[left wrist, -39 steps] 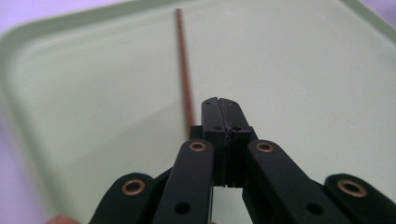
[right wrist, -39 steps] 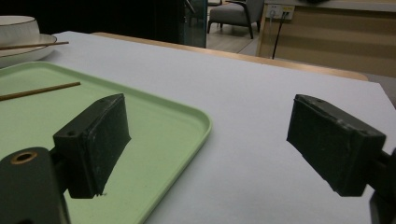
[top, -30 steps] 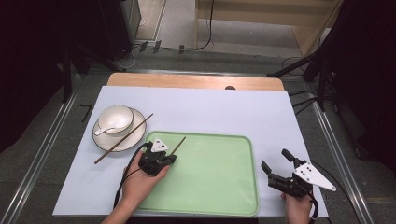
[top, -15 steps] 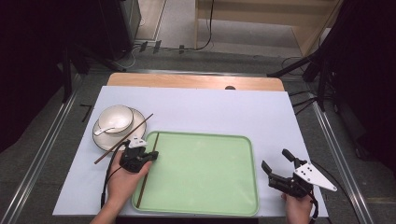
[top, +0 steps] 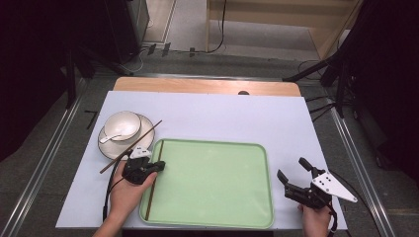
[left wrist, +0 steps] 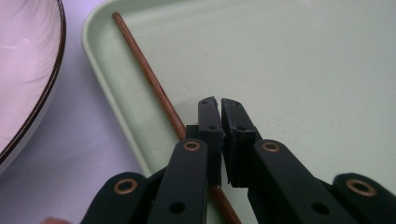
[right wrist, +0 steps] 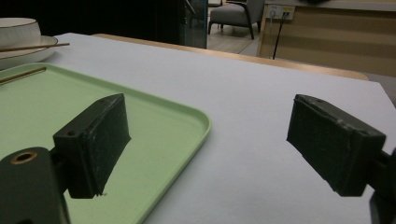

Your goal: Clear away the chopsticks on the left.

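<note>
Now the left gripper [left wrist: 219, 105], jaws nearly closed and empty, sits beside the chopstick [left wrist: 149, 77] in the green tray [top: 207, 185]; nudging could roll it.

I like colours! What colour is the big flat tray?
Pale green rectangular tray; the high view shows it best.

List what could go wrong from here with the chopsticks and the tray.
1. The chopstick in the green tray lies along its left rim under the nearly shut left gripper; lifting away may drag or roll it.
2. The second chopstick rests tilted across the plate edge by that hand, so a brush might tip it off.
3. The open right gripper sits by the tray's right rim and may nudge it.
</note>
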Available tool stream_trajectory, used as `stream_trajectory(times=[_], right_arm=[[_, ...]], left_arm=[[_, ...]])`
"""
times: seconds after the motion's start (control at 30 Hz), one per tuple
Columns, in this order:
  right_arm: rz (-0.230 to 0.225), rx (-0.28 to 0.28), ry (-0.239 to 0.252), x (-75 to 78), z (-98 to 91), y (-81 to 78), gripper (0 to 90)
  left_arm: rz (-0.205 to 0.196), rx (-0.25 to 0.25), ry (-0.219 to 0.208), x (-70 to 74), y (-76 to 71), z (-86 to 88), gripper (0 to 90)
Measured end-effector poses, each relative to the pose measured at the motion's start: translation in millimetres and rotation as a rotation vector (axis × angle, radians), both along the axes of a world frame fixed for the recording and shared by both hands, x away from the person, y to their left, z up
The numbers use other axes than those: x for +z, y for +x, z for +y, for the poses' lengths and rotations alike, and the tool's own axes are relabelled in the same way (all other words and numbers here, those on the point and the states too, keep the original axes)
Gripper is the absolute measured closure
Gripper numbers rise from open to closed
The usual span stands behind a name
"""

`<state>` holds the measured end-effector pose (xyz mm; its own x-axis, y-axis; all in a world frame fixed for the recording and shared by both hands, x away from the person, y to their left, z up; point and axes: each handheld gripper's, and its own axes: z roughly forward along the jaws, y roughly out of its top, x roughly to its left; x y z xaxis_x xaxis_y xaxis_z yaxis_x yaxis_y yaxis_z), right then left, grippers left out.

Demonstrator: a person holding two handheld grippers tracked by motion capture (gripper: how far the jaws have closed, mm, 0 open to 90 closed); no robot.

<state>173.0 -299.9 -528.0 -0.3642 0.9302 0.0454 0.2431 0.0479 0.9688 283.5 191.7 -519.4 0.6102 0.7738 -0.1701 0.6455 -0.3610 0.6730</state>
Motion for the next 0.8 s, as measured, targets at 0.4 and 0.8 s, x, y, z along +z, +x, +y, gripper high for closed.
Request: stream_trajectory(times=[0.4, 0.8], right_arm=[[-0.003, -0.003, -0.002, 0.5, 0.4, -0.3, 13.0], [-0.006, -0.002, -0.002, 0.9, 0.0, -0.9, 13.0]], left_arm=[[-0.012, -0.023, -0.018, 1.2, -2.2, 1.1, 77.3], [-0.057, -0.013, -0.074, 16.7, -6.0, 19.6, 71.2]])
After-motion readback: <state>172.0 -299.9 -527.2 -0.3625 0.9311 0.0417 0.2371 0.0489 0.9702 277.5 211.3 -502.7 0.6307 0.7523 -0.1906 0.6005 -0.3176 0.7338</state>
